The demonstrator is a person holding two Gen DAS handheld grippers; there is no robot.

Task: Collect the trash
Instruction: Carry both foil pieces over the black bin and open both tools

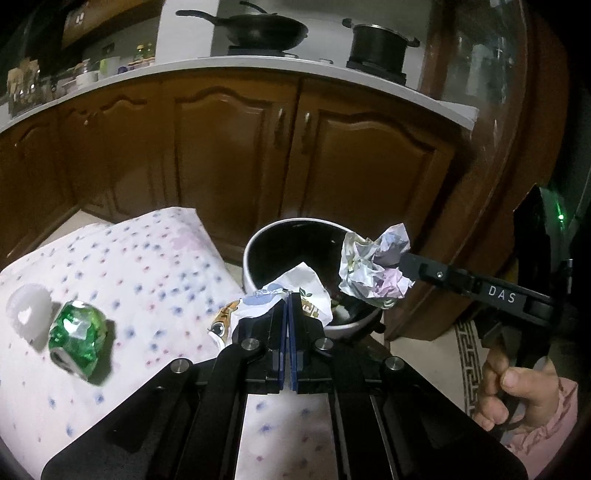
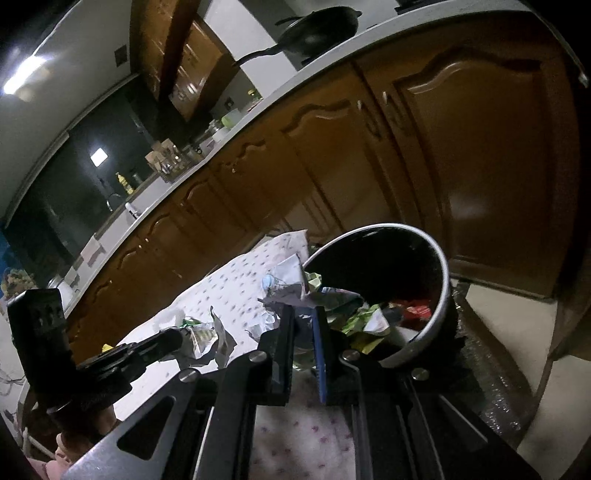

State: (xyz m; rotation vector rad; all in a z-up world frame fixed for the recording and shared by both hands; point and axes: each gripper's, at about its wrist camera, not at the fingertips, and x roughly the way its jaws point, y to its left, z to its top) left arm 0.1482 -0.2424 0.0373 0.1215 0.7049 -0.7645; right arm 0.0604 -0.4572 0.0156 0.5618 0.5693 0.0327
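My left gripper is shut on a white printed wrapper at the near rim of the black trash bin. My right gripper comes in from the right, shut on a crumpled paper ball held over the bin's right rim. In the right wrist view that gripper pinches the paper, and the bin holds green and red scraps. The left gripper with its wrapper shows at the left. A crushed green can lies on the dotted cloth.
A white plastic lid or cup lies next to the can on the dotted tablecloth. Brown kitchen cabinets stand behind, with a wok and a pot on the counter. A wooden door frame stands at the right.
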